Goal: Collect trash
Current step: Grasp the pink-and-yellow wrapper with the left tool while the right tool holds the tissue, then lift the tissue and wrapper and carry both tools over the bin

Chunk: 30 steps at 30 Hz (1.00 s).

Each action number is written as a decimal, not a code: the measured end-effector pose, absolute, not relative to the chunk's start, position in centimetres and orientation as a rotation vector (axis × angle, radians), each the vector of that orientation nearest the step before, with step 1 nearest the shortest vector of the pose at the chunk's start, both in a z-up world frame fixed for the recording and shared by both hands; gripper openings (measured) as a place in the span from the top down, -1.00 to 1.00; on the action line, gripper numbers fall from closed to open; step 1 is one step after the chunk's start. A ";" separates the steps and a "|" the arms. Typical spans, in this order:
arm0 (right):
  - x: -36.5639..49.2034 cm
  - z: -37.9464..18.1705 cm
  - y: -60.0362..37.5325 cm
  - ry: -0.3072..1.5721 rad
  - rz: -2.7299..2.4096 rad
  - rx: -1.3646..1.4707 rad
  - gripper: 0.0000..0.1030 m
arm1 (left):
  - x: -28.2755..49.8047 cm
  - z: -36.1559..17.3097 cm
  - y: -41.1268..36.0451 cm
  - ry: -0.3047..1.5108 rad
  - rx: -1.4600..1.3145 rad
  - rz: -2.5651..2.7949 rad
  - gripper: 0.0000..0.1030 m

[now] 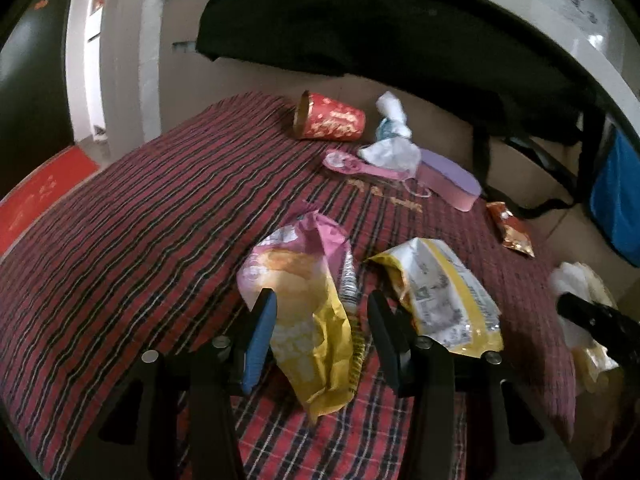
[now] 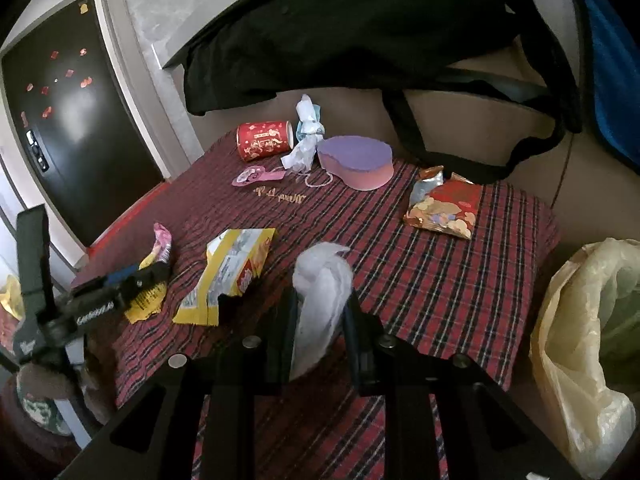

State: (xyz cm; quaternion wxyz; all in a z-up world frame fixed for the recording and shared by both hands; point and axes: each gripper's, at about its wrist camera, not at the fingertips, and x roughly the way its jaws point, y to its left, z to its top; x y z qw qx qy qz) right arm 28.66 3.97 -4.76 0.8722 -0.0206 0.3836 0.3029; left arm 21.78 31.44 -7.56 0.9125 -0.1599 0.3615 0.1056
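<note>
Two jobs: my right gripper [image 2: 320, 312] clamps white tissue [image 2: 320, 280] — bag [image 2: 580, 320] next; left gripper [image 1: 320, 320], jaws apart, straddles pink-yellow wrapper [image 1: 304, 300].

Lower end of pink-and-yellow wrapper [image 1: 304, 320] sits between the left gripper [image 1: 322, 312] fingers; whether the pads touch it cannot be told, and the right gripper [image 1: 592, 316] enters this view only as a blurred dark tip at the edge. White crumpled tissue [image 2: 320, 292] in the right wrist view: its lower part is hidden behind the gripper's 2 fingers and body. Gold lettering [image 2: 280, 197] on the plaid cloth [image 2: 420, 288] is too small to read, the yellowish plastic bag [image 2: 580, 340] is cut off by the right edge, and print on the yellow-bordered packet [image 1: 444, 292] is too blurred to read.
</note>
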 end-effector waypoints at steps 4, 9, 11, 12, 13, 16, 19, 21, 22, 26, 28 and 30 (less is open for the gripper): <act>28.1 -4.6 3.9 0.781 0.632 -0.054 0.61 | 22.0 -8.0 31.6 0.773 -0.356 0.201 0.37; 27.8 -4.5 4.0 0.771 0.637 -0.055 0.61 | 21.7 -7.7 31.3 0.753 -0.348 0.193 0.56; 27.7 -4.6 4.0 0.774 0.639 -0.055 0.61 | 21.5 -7.5 31.4 0.745 -0.352 0.190 0.57; 27.7 -4.6 4.0 0.776 0.639 -0.056 0.61 | 21.4 -7.4 31.4 0.739 -0.355 0.188 0.58; 27.7 -4.6 4.0 0.777 0.639 -0.056 0.61 | 21.3 -7.2 31.4 0.733 -0.355 0.188 0.58; 27.7 -4.6 3.8 0.779 0.640 -0.053 0.61 | 20.7 -6.7 31.2 0.710 -0.356 0.188 0.58; 27.5 -4.5 3.7 0.774 0.641 -0.054 0.61 | 20.2 -6.0 31.0 0.682 -0.357 0.185 0.58; 27.3 -4.3 3.6 0.765 0.641 -0.054 0.61 | 19.8 -5.0 30.5 0.650 -0.337 0.182 0.59; 27.2 -4.1 3.6 0.759 0.640 -0.055 0.61 | 19.7 -4.4 30.1 0.633 -0.324 0.178 0.59; 26.6 -2.6 3.4 0.705 0.630 -0.067 0.61 | 19.0 -1.1 28.1 0.547 -0.274 0.140 0.59; 26.4 -1.4 3.0 0.678 0.631 -0.055 0.61 | 18.7 0.9 26.8 0.496 -0.245 0.108 0.59; 26.2 0.2 2.3 0.645 0.627 -0.044 0.61 | 18.6 3.1 25.2 0.446 -0.217 0.070 0.59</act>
